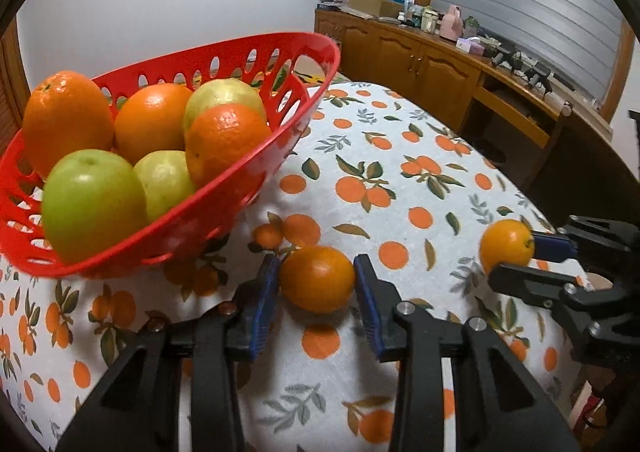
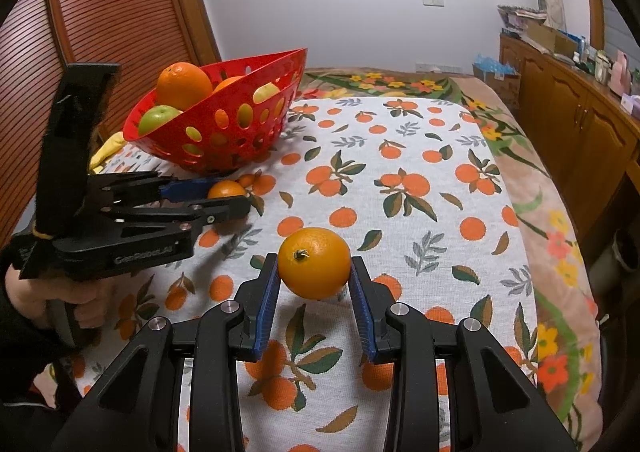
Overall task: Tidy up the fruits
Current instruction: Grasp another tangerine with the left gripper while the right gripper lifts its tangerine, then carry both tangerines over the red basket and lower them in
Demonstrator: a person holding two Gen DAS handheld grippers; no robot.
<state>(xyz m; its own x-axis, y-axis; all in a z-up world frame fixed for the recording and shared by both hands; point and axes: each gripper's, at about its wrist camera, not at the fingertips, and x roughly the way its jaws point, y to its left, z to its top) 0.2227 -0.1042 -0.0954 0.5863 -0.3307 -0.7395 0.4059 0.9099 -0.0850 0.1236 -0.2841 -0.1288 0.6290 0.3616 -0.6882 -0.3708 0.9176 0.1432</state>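
A red slotted basket holds several oranges and green apples at the left of the table; it also shows in the right wrist view. My left gripper is shut on a small orange, pads against both its sides, just in front of the basket. My right gripper is shut on another orange, stem end facing the camera, held a little above the cloth. That orange and the right gripper show at the right of the left wrist view. The left gripper shows at the left of the right wrist view.
The table carries a white cloth printed with oranges. A wooden sideboard cluttered with small items runs along the far right. A slatted wooden door stands behind the basket. A floral blanket hangs at the table's right edge.
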